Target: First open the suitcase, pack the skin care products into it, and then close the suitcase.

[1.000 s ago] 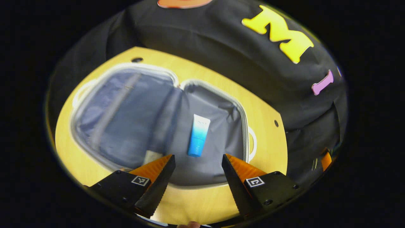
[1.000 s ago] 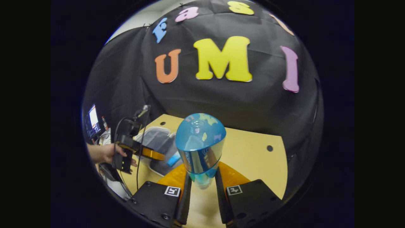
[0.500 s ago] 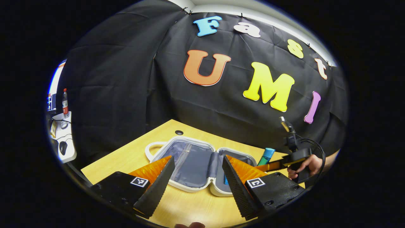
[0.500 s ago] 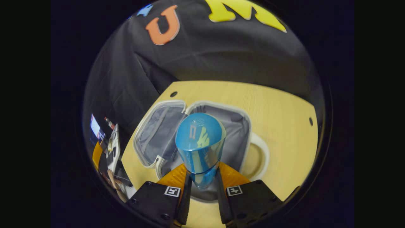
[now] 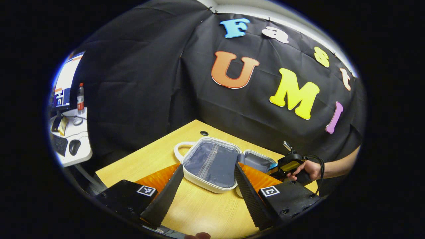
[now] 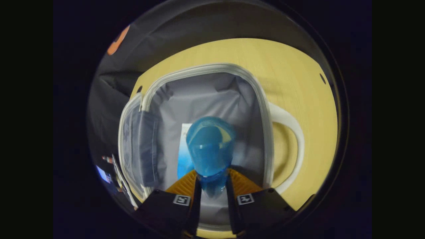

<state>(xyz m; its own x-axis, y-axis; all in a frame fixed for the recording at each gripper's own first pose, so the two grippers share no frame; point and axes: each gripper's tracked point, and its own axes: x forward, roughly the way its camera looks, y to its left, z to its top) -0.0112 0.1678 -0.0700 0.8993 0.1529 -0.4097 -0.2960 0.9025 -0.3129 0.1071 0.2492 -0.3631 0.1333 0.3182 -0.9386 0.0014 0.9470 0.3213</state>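
Note:
A small white suitcase (image 5: 204, 181) with grey lining lies open on the wooden table (image 5: 199, 212). In the right gripper view my right gripper (image 6: 212, 186) is shut on a blue bottle (image 6: 210, 146), held over the suitcase's right half (image 6: 265, 109). A blue-and-white tube (image 6: 184, 149) lies on the lining under the bottle, partly hidden by it. My left gripper (image 5: 208, 172) stands open near the table's front, empty, short of the suitcase. In the left gripper view the right gripper (image 5: 287, 166) and a hand (image 5: 310, 169) reach over the far half.
The suitcase's white handle (image 6: 292, 139) sticks out on the right side over the table (image 6: 298, 66). A side desk (image 5: 71, 146) with a monitor, a mouse and a drink bottle (image 5: 80, 99) stands far left. Black cloth walls the booth behind.
My right gripper has carried the blue bottle from beside the suitcase to low over its right half. My left gripper has pulled back and risen from over the tube, still open.

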